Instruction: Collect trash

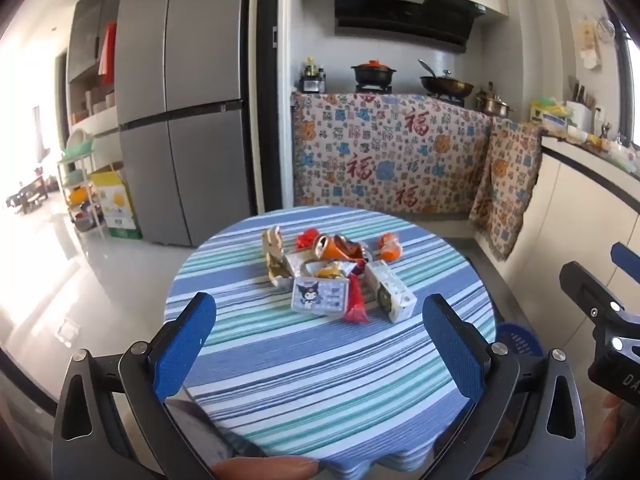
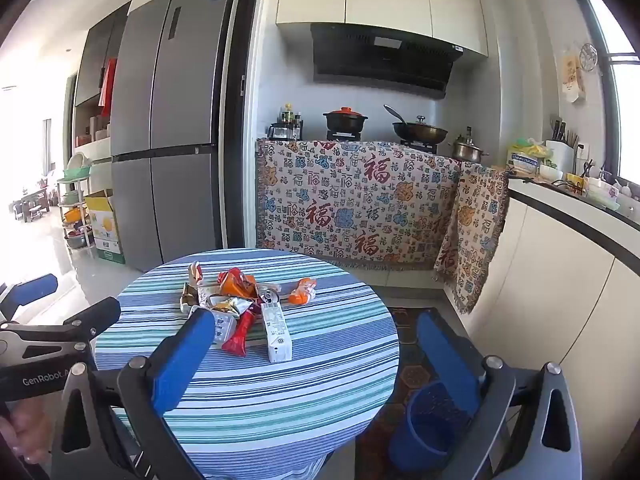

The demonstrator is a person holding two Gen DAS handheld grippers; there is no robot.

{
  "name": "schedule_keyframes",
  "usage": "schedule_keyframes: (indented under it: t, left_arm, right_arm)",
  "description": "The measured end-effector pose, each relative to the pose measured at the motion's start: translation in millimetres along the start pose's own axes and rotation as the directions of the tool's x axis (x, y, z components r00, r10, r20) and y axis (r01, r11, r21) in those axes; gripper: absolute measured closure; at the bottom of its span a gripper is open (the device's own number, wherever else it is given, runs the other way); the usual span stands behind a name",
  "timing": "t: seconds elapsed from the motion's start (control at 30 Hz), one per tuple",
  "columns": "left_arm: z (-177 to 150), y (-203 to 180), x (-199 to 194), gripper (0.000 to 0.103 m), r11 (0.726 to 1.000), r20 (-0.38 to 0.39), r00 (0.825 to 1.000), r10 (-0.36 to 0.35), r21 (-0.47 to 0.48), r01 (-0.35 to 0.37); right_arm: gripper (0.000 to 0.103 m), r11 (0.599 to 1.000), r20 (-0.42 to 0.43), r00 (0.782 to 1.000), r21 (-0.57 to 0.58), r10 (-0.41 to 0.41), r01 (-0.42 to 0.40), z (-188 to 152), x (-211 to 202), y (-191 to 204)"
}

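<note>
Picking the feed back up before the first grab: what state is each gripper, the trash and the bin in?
left gripper: open, empty, short of the pile
right gripper: open, empty
orange can: crushed, on its side
white carton: lying flat on the table
red wrapper: crumpled
blue bin: upright on the floor beside the table

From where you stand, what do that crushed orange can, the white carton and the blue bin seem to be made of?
Crushed orange can: thin metal, probably aluminium; glossy, dented, with a silvery rim.
White carton: coated paperboard, judging by its sharp folded edges and matte printed faces.
Blue bin: apparently moulded plastic, evenly coloured; its wall looks perforated.
</note>
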State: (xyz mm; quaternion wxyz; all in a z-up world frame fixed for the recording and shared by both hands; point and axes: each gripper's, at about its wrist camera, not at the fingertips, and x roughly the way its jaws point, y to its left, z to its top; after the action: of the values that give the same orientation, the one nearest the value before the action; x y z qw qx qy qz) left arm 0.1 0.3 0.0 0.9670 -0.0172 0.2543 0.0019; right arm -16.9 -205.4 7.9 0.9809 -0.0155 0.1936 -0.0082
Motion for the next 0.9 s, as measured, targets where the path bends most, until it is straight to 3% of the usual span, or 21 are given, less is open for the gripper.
schedule_keyframes:
  t: [0.9]
  left_arm:
    - [-3, -5, -4, 0.0, 1.0, -0.001, 1.0, -0.012, 0.025, 0.012]
  right_arm:
    - [0.0, 1.0, 0.012, 1.0, -0.023, -0.009, 0.009, 8, -2, 17]
